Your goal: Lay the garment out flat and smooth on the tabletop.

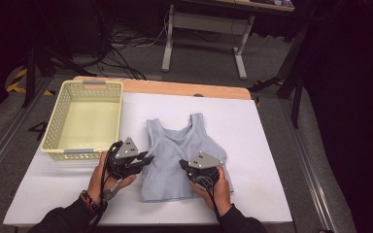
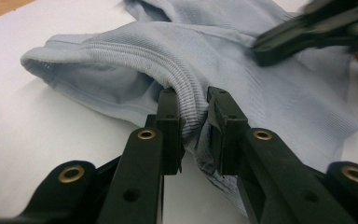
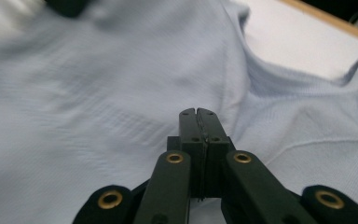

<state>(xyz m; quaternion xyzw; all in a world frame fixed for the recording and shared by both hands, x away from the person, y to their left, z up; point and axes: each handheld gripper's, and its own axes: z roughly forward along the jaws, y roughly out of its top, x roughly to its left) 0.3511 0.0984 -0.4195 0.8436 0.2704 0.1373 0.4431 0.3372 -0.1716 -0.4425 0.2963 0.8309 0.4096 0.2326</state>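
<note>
Top (image 1: 182, 155), lower centre of frame, flat and unfolded: ribbed edge pinched by left gripper (image 2: 193, 123), right gripper (image 3: 198, 116) closed empty above it; basket (image 1: 65, 150), left, not yet filled.

A white-topped table (image 1: 252, 145) filled the frame's centre; grey floor (image 1: 199, 58), tangled cables (image 1: 121, 41) and a white-legged desk (image 1: 204, 29) lay along the dark top.

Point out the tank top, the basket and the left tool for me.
tank top (image 1: 175, 145), high view, chest panel.
basket (image 1: 58, 112), high view, left wall.
left tool (image 2: 195, 122), left gripper view, between its tips, pinching the ribbed edge.
</note>
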